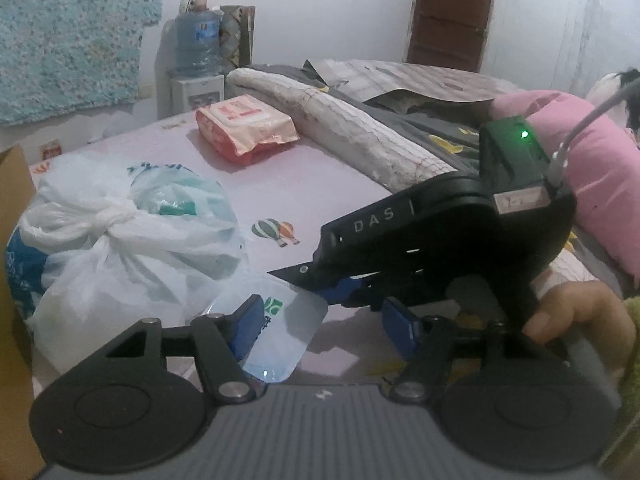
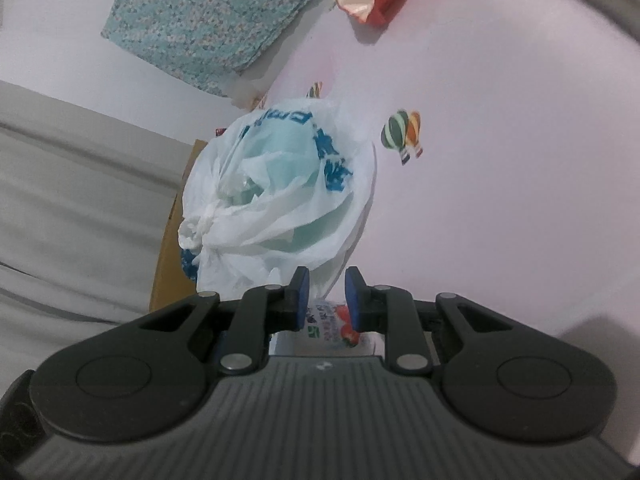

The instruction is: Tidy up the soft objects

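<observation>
The right gripper [image 2: 325, 298] is clamped on a small clear packet [image 1: 280, 336] held just above the pink bedsheet [image 1: 280, 184], beside the knotted plastic bag [image 1: 120, 236]. The left gripper [image 1: 324, 324] stands apart around the packet's free end, pads not pressing. This looks like a 2-handed handover or straightening step; next, the left likely must close on it.

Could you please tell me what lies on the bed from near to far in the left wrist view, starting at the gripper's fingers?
Clear packet between the open left fingers → tied white plastic bag → balloon print on the sheet → orange wipes pack → water jug beyond the bed.
</observation>
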Demonstrator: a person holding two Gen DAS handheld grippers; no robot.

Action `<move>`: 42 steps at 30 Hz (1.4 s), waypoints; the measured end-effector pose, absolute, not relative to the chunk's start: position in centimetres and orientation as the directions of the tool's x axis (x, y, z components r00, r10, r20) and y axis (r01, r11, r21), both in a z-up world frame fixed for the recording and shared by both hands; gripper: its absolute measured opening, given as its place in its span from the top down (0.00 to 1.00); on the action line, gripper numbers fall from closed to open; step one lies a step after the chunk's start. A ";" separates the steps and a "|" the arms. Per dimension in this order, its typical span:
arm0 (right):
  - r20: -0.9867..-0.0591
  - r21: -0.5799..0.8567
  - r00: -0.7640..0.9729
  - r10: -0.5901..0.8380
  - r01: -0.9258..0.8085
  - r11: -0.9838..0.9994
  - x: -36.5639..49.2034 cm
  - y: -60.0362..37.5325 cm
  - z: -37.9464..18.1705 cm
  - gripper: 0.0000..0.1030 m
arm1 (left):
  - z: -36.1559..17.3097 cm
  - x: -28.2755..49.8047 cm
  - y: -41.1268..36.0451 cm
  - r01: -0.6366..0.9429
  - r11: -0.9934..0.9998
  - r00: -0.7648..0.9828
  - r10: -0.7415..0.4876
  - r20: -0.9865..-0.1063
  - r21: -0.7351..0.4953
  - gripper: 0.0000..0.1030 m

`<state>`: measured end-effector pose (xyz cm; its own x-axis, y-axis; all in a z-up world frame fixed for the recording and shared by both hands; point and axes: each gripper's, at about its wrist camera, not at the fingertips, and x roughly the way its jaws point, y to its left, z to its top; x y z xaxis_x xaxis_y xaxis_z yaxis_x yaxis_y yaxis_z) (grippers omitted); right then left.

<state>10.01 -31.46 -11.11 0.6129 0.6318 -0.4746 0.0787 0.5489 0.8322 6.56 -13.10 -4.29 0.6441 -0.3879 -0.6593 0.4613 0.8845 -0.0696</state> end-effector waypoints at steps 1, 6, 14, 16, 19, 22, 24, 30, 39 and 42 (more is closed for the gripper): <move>-0.471 0.835 0.614 0.633 0.080 0.544 10.0 -31.6 -11.1 0.81 | -4.3 6.5 -13.3 0.465 0.883 0.645 -0.386 -0.659 -0.062 0.35; -0.474 0.831 0.629 0.617 0.088 0.549 9.7 -32.1 -11.0 0.81 | -4.5 6.5 -13.3 0.469 0.881 0.647 -0.393 -0.653 -0.065 0.35; -0.462 0.820 0.678 0.572 0.081 0.567 8.4 -33.3 -9.8 0.80 | -4.3 6.2 -13.1 0.468 0.881 0.659 -0.399 -0.638 -0.068 0.33; -0.461 0.815 0.689 0.559 0.079 0.574 7.9 -33.7 -9.5 0.80 | -4.0 5.9 -12.7 0.458 0.886 0.670 -0.399 -0.626 -0.073 0.31; -0.451 0.815 0.701 0.553 0.072 0.575 7.4 -34.0 -9.2 0.77 | -3.4 5.2 -11.8 0.440 0.896 0.694 -0.381 -0.611 -0.059 0.28; -0.439 0.814 0.704 0.558 0.048 0.579 7.1 -33.8 -8.7 0.72 | -3.3 4.8 -10.9 0.410 0.911 0.707 -0.344 -0.618 -0.038 0.21; -0.432 0.815 0.698 0.571 0.031 0.579 7.2 -33.3 -8.4 0.67 | -3.7 5.1 -10.6 0.383 0.924 0.706 -0.300 -0.642 -0.010 0.19; -0.456 0.791 0.657 0.600 -0.009 0.611 8.4 -30.9 -7.8 0.56 | -5.8 6.6 -10.6 0.350 0.936 0.643 -0.229 -0.731 0.015 0.19; -0.505 0.754 0.614 0.607 -0.030 0.657 9.5 -28.8 -8.0 0.60 | -7.1 8.5 -11.5 0.361 0.932 0.631 -0.254 -0.733 -0.013 0.26; -0.508 0.754 0.603 0.615 -0.034 0.656 9.7 -28.5 -8.0 0.65 | -7.2 8.7 -11.8 0.358 0.934 0.632 -0.249 -0.734 -0.008 0.29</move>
